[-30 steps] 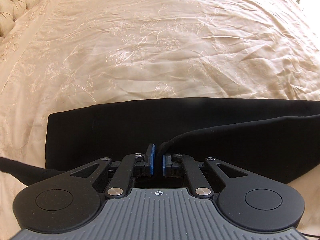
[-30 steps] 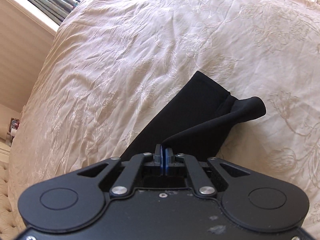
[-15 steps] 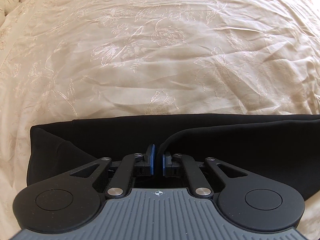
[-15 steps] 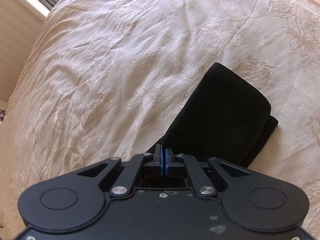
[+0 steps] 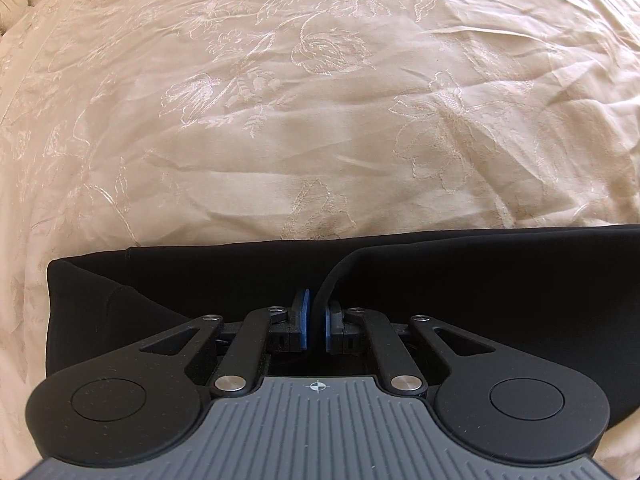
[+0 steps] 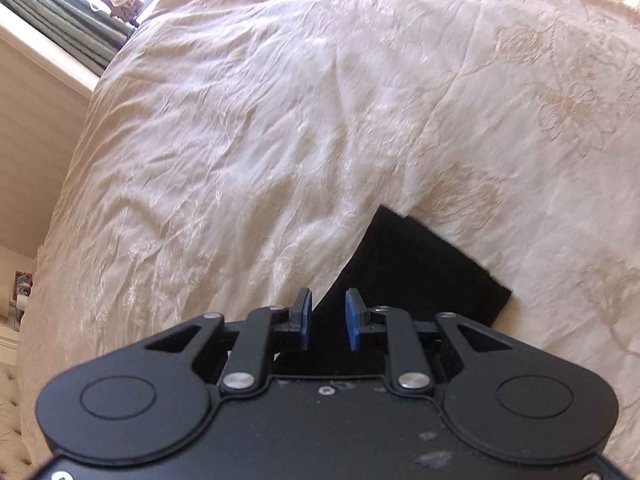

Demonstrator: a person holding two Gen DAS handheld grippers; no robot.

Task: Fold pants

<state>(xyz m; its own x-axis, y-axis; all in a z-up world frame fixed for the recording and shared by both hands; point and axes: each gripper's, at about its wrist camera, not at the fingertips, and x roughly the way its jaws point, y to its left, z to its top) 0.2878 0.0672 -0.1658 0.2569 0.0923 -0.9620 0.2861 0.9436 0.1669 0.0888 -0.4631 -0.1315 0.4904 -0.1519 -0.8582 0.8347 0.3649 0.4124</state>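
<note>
Jaws: left gripper (image 5: pixel 317 322) seemingly pinches pants (image 5: pixel 460 292); right gripper (image 6: pixel 328 319) gapes.

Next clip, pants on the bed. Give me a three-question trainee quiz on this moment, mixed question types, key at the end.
1. True or false: the right tool is shut on the pants.
2. Multiple choice: what lies between the pads of the left tool? A) nothing B) a fold of the pants C) the bedspread
3. Fill in: in the left wrist view the pants run across the frame and end at the ____ side.

Key
1. False: its pads stand apart, with no cloth held between them.
2. B: a raised edge of black cloth runs down into the narrow gap.
3. Left.
</note>
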